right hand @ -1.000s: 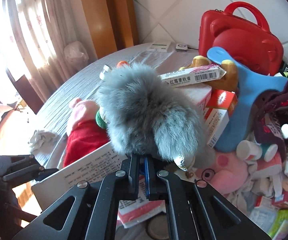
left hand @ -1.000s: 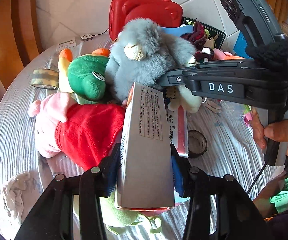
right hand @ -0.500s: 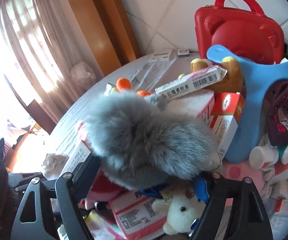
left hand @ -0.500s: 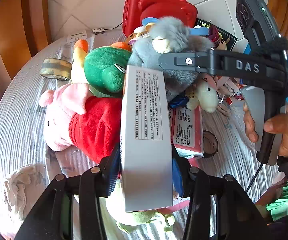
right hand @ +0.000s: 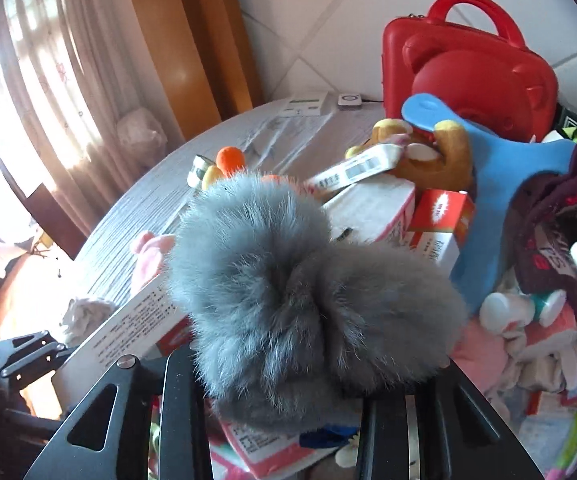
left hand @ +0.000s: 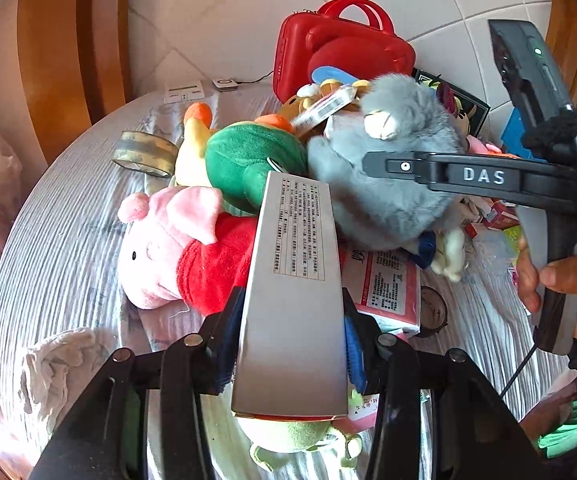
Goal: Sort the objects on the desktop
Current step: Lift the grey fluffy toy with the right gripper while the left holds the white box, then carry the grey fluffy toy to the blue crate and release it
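Note:
My left gripper [left hand: 290,324] is shut on a long silver box [left hand: 296,240] with small print, held tilted above the pile of toys. The jaws of my right gripper [right hand: 280,376] are closing, and a fluffy grey plush toy [right hand: 288,280] is squeezed between them. In the left wrist view one of the right gripper's fingers [left hand: 392,166] lies across that grey plush [left hand: 392,192], with a person's hand [left hand: 568,280] on the handle. Beneath the box lie a pink pig plush in a red top [left hand: 160,248] and a green plush [left hand: 248,160].
A red case [left hand: 328,48] stands at the back by the tiled wall. Medicine boxes [right hand: 440,224], a blue foam piece [right hand: 496,184] and small toys crowd the right side. A tape roll [left hand: 144,152] and crumpled tissue [left hand: 52,364] lie on the striped tablecloth [left hand: 60,240].
My right gripper went from shut behind the grey plush to wide open around it, and now pinches its fur. The left gripper keeps the silver box and has shifted slightly.

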{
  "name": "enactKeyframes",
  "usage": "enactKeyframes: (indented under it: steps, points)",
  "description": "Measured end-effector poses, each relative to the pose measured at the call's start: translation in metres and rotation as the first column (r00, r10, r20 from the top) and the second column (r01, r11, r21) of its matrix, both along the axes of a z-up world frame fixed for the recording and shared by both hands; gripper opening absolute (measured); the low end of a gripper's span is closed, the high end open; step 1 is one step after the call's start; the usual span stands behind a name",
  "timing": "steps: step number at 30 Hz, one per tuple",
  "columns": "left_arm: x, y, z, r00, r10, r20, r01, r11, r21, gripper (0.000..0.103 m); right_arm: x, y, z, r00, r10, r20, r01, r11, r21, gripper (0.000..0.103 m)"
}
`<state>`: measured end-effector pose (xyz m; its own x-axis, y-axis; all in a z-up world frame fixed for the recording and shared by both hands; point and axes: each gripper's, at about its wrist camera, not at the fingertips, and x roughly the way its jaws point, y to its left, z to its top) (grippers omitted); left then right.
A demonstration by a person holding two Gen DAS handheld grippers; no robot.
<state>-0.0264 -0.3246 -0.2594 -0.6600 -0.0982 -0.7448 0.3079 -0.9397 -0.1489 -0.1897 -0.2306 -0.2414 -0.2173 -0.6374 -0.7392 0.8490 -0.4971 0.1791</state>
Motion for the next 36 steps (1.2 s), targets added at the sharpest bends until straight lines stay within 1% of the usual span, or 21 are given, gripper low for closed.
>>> enactKeyframes:
  steps: [4,8,12,16,19,23,27,29,32,34,36]
  points:
    - [0.000,0.008,0.016,0.999,-0.032,-0.031,0.031,0.999,-0.041,0.043,0.006,0.023,0.019,0.999,-0.025,-0.032,0.024,0.999,-0.024,0.034]
    - [-0.007,0.018,0.032,0.997,-0.066,-0.051,0.063,0.996,-0.060,0.043,0.012,0.044,0.040,0.996,-0.062,-0.060,0.058,0.996,-0.063,0.033]
    - [-0.018,0.034,0.052,0.988,-0.125,-0.089,0.118,0.990,-0.081,0.043,0.014,0.064,0.065,0.991,-0.102,-0.088,0.093,0.991,-0.101,0.033]
    - [-0.035,0.052,0.079,0.970,-0.201,-0.138,0.187,0.976,-0.110,0.043,0.014,0.097,0.100,0.977,-0.174,-0.123,0.153,0.974,-0.166,0.033]
    - [-0.051,0.074,0.103,0.943,-0.278,-0.181,0.253,0.956,-0.146,0.043,0.015,0.131,0.131,0.954,-0.253,-0.160,0.213,0.949,-0.231,0.033]
    - [-0.077,0.115,0.134,0.897,-0.375,-0.235,0.337,0.923,-0.188,0.043,0.018,0.183,0.175,0.908,-0.352,-0.226,0.274,0.909,-0.315,0.033]
    - [-0.103,0.171,0.168,0.830,-0.480,-0.285,0.423,0.874,-0.240,0.043,0.023,0.244,0.219,0.842,-0.460,-0.284,0.331,0.854,-0.401,0.033]
    - [-0.114,0.201,0.188,0.789,-0.525,-0.319,0.461,0.849,-0.257,0.043,0.028,0.278,0.239,0.799,-0.511,-0.318,0.353,0.826,-0.440,0.033]
    - [-0.133,0.252,0.218,0.722,-0.589,-0.362,0.516,0.808,-0.286,0.043,0.033,0.331,0.267,0.722,-0.583,-0.373,0.384,0.786,-0.485,0.033]
    - [-0.145,0.290,0.235,0.673,-0.632,-0.385,0.554,0.775,-0.303,0.043,0.034,0.367,0.282,0.664,-0.629,-0.404,0.409,0.758,-0.508,0.033]
    - [-0.161,0.330,0.248,0.626,-0.673,-0.394,0.592,0.739,-0.322,0.043,0.029,0.404,0.295,0.615,-0.672,-0.412,0.443,0.728,-0.524,0.033]
